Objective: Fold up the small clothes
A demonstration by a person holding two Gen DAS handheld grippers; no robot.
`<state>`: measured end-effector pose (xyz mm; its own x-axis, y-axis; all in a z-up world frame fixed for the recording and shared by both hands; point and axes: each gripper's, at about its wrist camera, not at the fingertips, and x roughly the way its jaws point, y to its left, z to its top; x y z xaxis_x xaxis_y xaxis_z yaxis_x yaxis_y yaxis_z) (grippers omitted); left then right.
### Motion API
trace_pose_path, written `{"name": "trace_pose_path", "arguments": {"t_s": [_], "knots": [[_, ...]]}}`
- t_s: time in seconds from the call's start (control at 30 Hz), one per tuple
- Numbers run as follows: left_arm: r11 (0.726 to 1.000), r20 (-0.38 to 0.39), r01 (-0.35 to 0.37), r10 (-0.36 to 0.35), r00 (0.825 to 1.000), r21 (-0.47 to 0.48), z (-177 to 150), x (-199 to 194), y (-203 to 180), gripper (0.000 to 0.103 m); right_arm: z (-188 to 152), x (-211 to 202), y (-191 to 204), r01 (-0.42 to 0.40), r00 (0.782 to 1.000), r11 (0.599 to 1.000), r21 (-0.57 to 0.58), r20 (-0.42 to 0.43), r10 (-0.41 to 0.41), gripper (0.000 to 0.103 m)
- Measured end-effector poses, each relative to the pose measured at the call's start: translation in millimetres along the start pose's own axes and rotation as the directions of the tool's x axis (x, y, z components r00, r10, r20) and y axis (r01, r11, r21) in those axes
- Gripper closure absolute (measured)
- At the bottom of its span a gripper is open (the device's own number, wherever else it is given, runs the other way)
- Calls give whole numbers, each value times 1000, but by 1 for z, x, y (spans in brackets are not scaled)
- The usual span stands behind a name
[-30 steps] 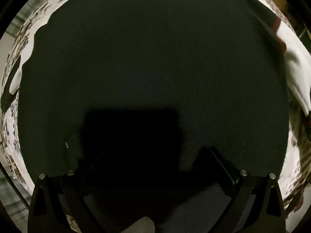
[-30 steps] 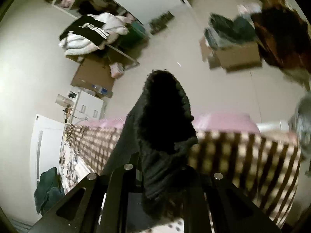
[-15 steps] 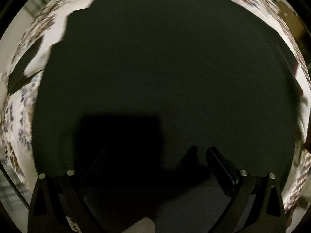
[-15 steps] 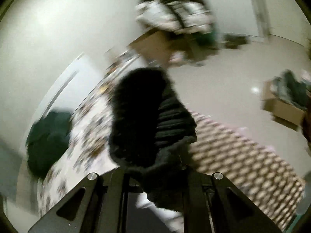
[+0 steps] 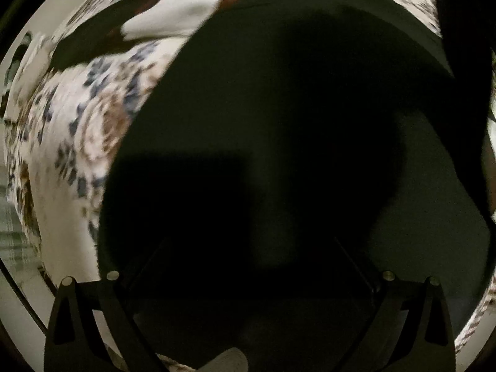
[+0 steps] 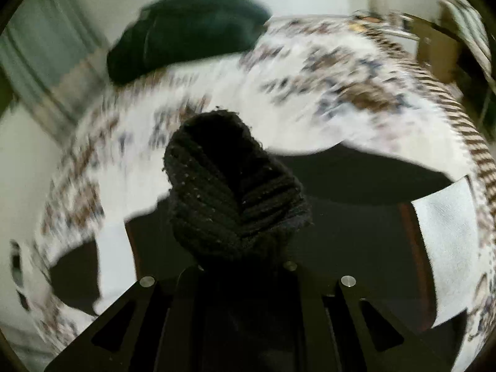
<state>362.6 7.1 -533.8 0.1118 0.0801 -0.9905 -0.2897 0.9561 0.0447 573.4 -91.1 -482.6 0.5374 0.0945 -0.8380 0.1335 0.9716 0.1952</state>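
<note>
A dark, nearly black garment (image 5: 279,108) lies spread on the patterned bedspread (image 5: 90,130) and fills most of the left wrist view. My left gripper (image 5: 248,248) is open just above it, fingers wide apart, nothing between them. My right gripper (image 6: 245,263) is shut on a black ribbed knit piece (image 6: 229,192), which stands up bunched between the fingers. Below it in the right wrist view lies the dark garment (image 6: 356,179) on the bedspread (image 6: 310,93).
A white cloth piece (image 6: 443,241) lies at the right on the bed, and another white piece (image 5: 173,15) shows at the top left of the left wrist view. A dark green bundle (image 6: 192,31) sits at the bed's far edge. A cardboard box (image 6: 434,49) stands beyond.
The right gripper has swung down from facing the room to facing the bed, still holding the knit piece. The left gripper has shifted so that the bedspread now shows at the left.
</note>
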Motion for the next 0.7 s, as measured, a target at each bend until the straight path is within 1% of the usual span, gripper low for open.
{"name": "trace_pose_path", "arguments": {"t_s": [0.03, 0.07, 0.1, 0.2, 0.23, 0.27, 0.3, 0.33, 0.37, 0.4, 0.43, 0.47, 0.5, 0.53, 0.57, 0.6, 0.63, 0.7], "knots": [[1000, -3, 1, -1, 1000, -9, 6, 4, 13, 0, -7, 19, 15, 11, 999, 1000, -19, -38, -12, 90], [1000, -7, -1, 1, 1000, -21, 6, 8, 21, 0, -14, 31, 19, 19, 998, 999, -27, -58, -20, 90], [1000, -10, -2, 1, 1000, -30, 3, 9, 25, 0, -15, 49, 29, 35, 996, 999, -39, -77, -38, 90], [998, -19, -2, 1, 1000, -56, 5, 18, 58, 0, -24, 87, 45, 79, 990, 994, -71, -114, -87, 90], [998, -21, 1, -2, 1000, -61, 11, 25, 79, 0, -25, 95, 48, 89, 987, 993, -82, -128, -99, 90], [998, -20, 4, -5, 1000, -66, 10, 26, 85, 0, -25, 108, 51, 95, 982, 991, -96, -157, -109, 89], [998, -17, 4, -5, 1000, -68, 12, 30, 105, 0, -29, 118, 55, 73, 973, 992, -100, -210, -93, 84], [998, -17, 1, -3, 1000, -69, 15, 33, 114, 0, -28, 122, 56, 27, 967, 996, -88, -252, -49, 80], [997, -20, 5, -6, 1000, -72, 15, 34, 123, 0, -27, 125, 53, -70, 952, 996, -58, -303, 49, 65], [997, -16, 13, -15, 1000, -80, 16, 33, 134, 0, -28, 121, 49, -169, 933, 985, -25, -327, 152, 44], [996, -10, 15, -16, 1000, -86, 20, 35, 142, 0, -26, 114, 42, -243, 916, 970, 11, -328, 233, 37], [995, 4, 16, -16, 1000, -98, 23, 32, 156, 0, -26, 103, 29, -324, 893, 943, 73, -305, 330, 36], [994, 15, 18, -16, 1000, -109, 26, 30, 167, 0, -25, 92, 15, -350, 886, 929, 119, -279, 370, 32], [991, 32, 18, -14, 999, -130, 33, 28, 183, 0, -25, 81, -1, -351, 890, 923, 157, -252, 381, 28], [988, 46, 16, -9, 999, -151, 39, 27, 196, 0, -27, 69, -18, -347, 897, 919, 186, -221, 383, 22], [983, 65, 17, -5, 998, -183, 51, 28, 215, 0, -31, 54, -38, -332, 909, 920, 211, -188, 371, 17], [978, 77, 20, -4, 997, -207, 59, 28, 227, 0, -36, 43, -53, -303, 923, 927, 221, -173, 343, 16], [961, 106, 28, 2, 994, -276, 86, 35, 261, 0, -46, 25, -74, -247, 946, 945, 216, -155, 283, 15]]}}
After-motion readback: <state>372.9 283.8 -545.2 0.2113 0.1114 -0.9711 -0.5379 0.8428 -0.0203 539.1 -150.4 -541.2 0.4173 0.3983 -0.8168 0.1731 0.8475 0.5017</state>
